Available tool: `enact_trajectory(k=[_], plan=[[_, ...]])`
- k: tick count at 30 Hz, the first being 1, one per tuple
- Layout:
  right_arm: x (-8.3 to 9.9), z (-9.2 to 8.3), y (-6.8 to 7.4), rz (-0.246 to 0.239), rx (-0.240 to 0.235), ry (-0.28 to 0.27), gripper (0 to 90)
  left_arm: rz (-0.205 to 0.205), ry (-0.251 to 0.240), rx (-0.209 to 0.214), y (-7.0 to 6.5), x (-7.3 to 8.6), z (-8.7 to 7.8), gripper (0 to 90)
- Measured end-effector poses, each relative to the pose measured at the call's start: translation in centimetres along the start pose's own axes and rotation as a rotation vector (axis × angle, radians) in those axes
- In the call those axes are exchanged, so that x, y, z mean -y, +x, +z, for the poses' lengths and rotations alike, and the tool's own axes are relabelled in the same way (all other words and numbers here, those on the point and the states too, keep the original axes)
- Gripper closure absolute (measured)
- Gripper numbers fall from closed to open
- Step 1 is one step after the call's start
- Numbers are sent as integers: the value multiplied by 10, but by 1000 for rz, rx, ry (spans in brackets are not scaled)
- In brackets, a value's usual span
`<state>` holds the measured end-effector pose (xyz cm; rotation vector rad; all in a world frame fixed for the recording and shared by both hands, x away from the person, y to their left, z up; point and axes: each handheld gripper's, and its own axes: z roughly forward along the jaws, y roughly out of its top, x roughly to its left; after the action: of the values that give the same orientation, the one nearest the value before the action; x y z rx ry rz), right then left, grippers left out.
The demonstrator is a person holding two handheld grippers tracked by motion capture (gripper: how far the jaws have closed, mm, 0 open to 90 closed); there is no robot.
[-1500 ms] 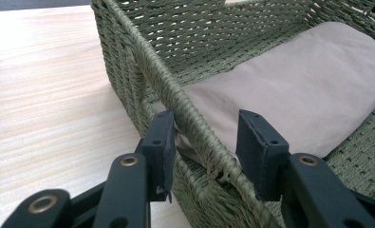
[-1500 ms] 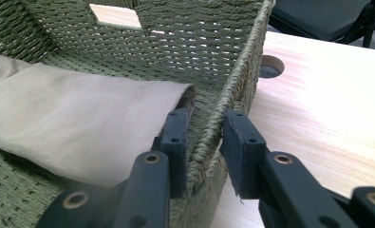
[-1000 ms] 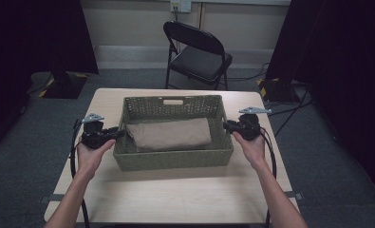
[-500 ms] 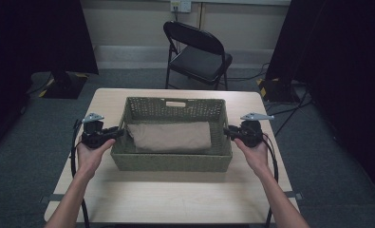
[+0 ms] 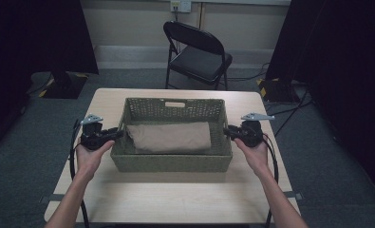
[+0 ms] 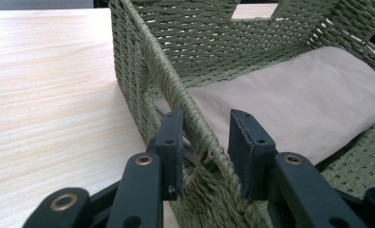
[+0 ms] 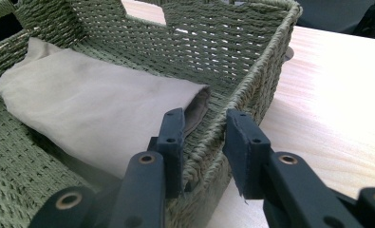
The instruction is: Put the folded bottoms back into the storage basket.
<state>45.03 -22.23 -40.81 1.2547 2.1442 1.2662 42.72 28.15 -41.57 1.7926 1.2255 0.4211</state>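
Observation:
A green woven basket (image 5: 171, 162) stands on the light wooden table (image 5: 175, 199), with a folded beige cloth (image 5: 168, 137) lying flat inside it. My left gripper (image 5: 120, 134) straddles the rim of the basket's left wall (image 6: 142, 57). A thin gap shows beside the rim, so the jaws are open. The cloth (image 6: 294, 95) lies just past that wall. At the right wall my right gripper (image 5: 227, 131) straddles the rim (image 7: 251, 61) the same way, jaws open around it. Just inside that wall lies the cloth's end (image 7: 90, 104).
A black folding chair (image 5: 199, 52) stands beyond the table's far edge. Dark curtains hang at both sides, and cables run over the grey carpet at the right. Bare tabletop (image 5: 175, 199) lies in front of the basket and at both its sides.
The basket has shifted slightly toward the near edge of the table, and the right hand has come down a little with it. The left hand has stayed put.

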Motion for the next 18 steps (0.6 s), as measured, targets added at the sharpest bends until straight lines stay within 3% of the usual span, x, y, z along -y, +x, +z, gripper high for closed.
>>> enact_trajectory(k=[5,9,13,18], plan=[[0,1,1,7,-7,-3,597,14,-1,-7,-1,-1,-1,659],[-2,-2,0,14,-3,-19,522,15,-17,-45,0,-4,-9,492],[0,-10,-4,28,-6,-41,407,-5,-55,-49,4,-3,-23,415],[2,-25,-6,11,0,-43,308,27,-36,-45,3,0,-39,344]])
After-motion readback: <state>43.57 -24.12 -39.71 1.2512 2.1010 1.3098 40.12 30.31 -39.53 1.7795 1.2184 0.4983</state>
